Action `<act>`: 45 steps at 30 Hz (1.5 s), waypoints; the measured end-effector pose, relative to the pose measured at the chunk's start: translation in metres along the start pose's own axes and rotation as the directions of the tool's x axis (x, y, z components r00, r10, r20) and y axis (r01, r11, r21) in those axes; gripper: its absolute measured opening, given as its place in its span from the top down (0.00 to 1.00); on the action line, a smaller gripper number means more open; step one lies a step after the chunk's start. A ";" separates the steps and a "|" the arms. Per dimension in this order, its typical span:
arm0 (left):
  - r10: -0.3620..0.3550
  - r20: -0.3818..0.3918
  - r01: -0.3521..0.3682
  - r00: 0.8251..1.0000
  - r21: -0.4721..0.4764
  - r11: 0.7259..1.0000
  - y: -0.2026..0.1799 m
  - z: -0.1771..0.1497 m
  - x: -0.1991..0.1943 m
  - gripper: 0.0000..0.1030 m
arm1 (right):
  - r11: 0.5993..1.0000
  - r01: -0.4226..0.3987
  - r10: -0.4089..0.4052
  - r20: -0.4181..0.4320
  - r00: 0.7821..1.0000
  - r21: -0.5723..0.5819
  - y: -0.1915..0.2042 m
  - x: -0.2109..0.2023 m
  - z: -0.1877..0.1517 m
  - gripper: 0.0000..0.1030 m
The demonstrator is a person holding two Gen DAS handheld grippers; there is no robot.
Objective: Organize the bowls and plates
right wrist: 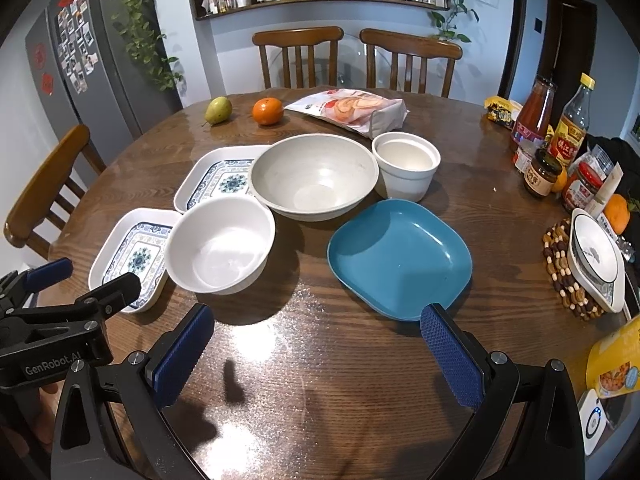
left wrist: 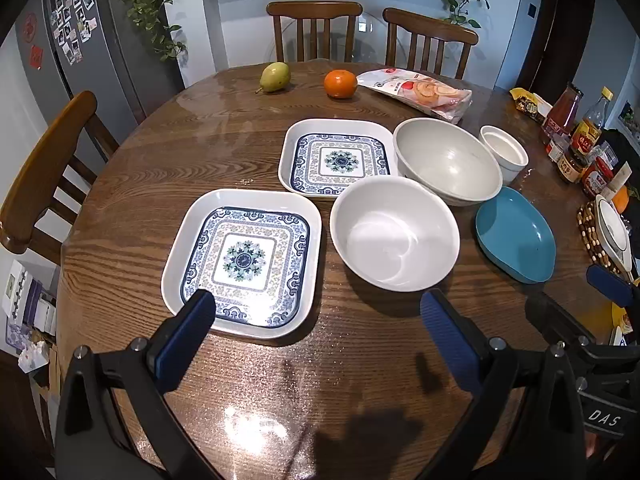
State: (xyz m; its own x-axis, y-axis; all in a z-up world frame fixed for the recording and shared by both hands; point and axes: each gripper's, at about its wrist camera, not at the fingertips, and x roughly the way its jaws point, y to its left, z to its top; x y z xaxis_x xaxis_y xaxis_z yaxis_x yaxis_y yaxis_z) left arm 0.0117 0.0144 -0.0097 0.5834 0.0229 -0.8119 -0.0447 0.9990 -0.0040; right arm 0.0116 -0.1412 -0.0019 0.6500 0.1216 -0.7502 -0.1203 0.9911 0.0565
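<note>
Both my hand-held grippers, left [left wrist: 318, 320] and right [right wrist: 316, 330], hang spread wide and empty over the counter [left wrist: 140, 184]. Two patterned plates [left wrist: 244, 260], two wide bowls [left wrist: 394, 232], a small white bowl [right wrist: 406, 164] and a blue plate [right wrist: 400, 256] sit clustered mid-counter, each lying separately.

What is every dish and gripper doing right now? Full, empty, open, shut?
Near patterned plate: empty, flat.
Far patterned plate: empty, flat.
White bowl: empty, upright.
Grey bowl: empty, upright.
Small white pot: upright, empty.
Blue plate: empty.
Left gripper: open.
Right gripper: open.
</note>
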 end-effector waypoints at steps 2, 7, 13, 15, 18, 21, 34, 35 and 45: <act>0.002 0.000 -0.002 1.000 0.000 1.000 0.000 0.000 0.000 0.01 | 1.000 0.001 -0.001 0.001 1.000 -0.001 0.000 0.000 0.000 0.00; -0.003 0.000 0.003 1.000 -0.011 1.000 0.005 -0.002 -0.001 0.01 | 1.000 -0.001 0.001 0.002 1.000 -0.004 0.002 -0.001 0.000 0.00; -0.007 -0.008 0.007 1.000 -0.045 0.999 0.023 -0.004 0.000 0.01 | 0.997 -0.073 0.073 -0.024 0.997 -0.012 0.014 0.002 -0.002 0.00; -0.002 -0.015 0.001 1.000 -0.077 0.997 0.036 -0.005 0.002 0.01 | 0.990 -0.144 0.144 -0.058 0.988 0.005 0.019 0.006 -0.006 0.00; 0.009 -0.028 -0.012 1.000 -0.130 0.991 0.060 -0.008 0.005 0.01 | 0.974 -0.223 0.224 -0.110 0.968 0.026 0.031 0.016 -0.013 0.00; 0.028 -0.042 -0.035 0.999 -0.177 0.984 0.085 -0.012 0.011 0.02 | 0.959 -0.280 0.282 -0.166 0.945 0.039 0.046 0.028 -0.019 0.00; -0.001 -0.140 -0.025 0.990 -0.183 0.983 0.142 0.000 0.078 0.42 | 0.926 -0.370 0.377 -0.247 0.893 0.076 0.114 0.088 -0.003 0.34; -0.006 -0.150 -0.021 0.989 -0.176 0.984 0.145 0.002 0.084 0.46 | 0.927 -0.364 0.374 -0.261 0.890 0.087 0.117 0.095 -0.003 0.35; -0.079 -0.158 0.060 0.984 -0.117 0.991 0.158 0.015 0.101 0.86 | 0.943 -0.315 0.333 -0.277 0.901 0.108 0.146 0.127 0.006 0.80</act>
State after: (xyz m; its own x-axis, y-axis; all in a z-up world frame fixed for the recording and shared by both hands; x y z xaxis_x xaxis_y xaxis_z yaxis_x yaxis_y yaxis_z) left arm 0.0761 0.1749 -0.0833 0.4492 -0.0622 -0.8913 -0.1043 0.9871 -0.1215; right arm 0.0809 0.0194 -0.0851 0.3380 0.4252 -0.8396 -0.2371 0.9018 0.3613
